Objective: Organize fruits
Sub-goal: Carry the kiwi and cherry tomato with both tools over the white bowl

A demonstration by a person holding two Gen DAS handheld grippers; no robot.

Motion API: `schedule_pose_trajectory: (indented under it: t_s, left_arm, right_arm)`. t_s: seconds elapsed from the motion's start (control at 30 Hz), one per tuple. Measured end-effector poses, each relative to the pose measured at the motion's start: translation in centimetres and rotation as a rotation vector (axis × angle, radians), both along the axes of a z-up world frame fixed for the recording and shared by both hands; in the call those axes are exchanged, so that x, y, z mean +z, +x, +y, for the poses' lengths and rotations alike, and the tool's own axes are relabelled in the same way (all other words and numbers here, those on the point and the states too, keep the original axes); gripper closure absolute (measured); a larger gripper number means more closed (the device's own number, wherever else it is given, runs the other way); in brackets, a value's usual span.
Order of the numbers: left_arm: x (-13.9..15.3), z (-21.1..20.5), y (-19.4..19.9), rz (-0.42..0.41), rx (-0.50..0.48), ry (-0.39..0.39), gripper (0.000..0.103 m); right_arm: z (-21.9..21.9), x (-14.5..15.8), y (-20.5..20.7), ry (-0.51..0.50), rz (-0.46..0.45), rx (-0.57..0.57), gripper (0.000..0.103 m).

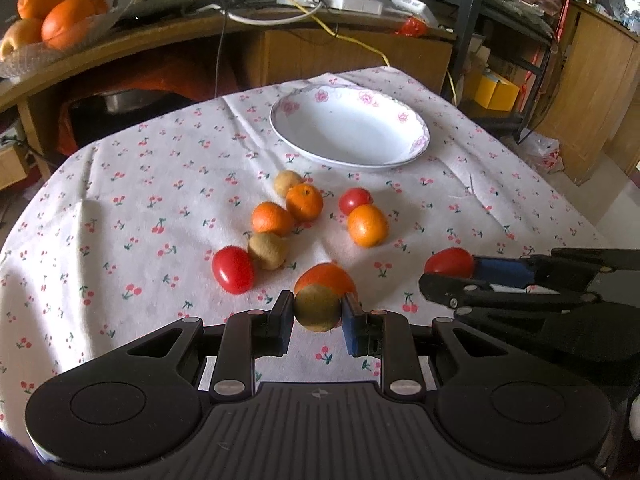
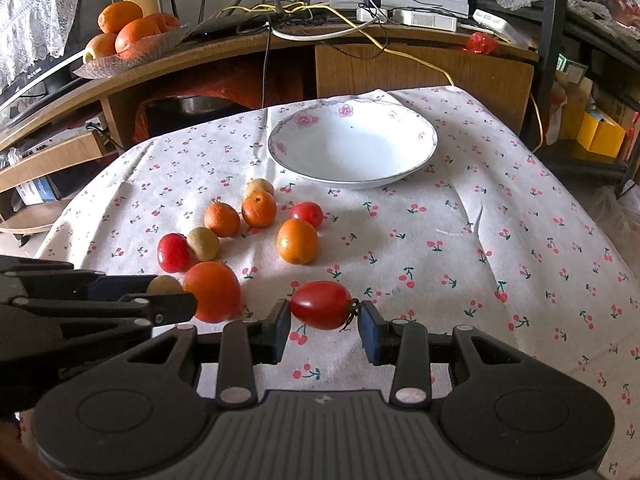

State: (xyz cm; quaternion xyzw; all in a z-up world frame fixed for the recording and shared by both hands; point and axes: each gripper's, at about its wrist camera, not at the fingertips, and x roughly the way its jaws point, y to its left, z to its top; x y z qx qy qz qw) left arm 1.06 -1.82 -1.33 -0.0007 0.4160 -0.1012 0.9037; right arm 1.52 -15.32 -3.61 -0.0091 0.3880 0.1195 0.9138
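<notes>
My left gripper [image 1: 317,312] is shut on a small brown round fruit [image 1: 318,307], held just above the cherry-print cloth, with an orange [image 1: 326,274] right behind it. My right gripper [image 2: 325,318] is shut on an oval red tomato [image 2: 321,305]; the same tomato [image 1: 449,262] shows at the right of the left wrist view. The left gripper's fingers [image 2: 132,286] reach in from the left of the right wrist view. Several small oranges, brown fruits and tomatoes lie loose mid-table. A white flowered bowl [image 1: 400,108] [image 2: 416,124] stands beyond them with nothing in it.
The cloth-covered table [image 2: 500,220] drops off at the far and side edges. Behind it runs a wooden desk [image 2: 420,60] with cables, white boxes and a glass dish of large oranges [image 2: 128,36] at the left. Shelves and a yellow box [image 2: 600,130] stand at the right.
</notes>
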Motion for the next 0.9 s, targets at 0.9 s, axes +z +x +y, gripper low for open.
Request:
schedule_pose_trajectory:
  t_s: [0.9]
  left_arm:
    - [3.1,-1.0,3.0,-0.074,0.007,-0.043,0.072]
  right_arm:
    - [-0.7,2.9,1.4,0.047,-0.045,-0.067,0.067]
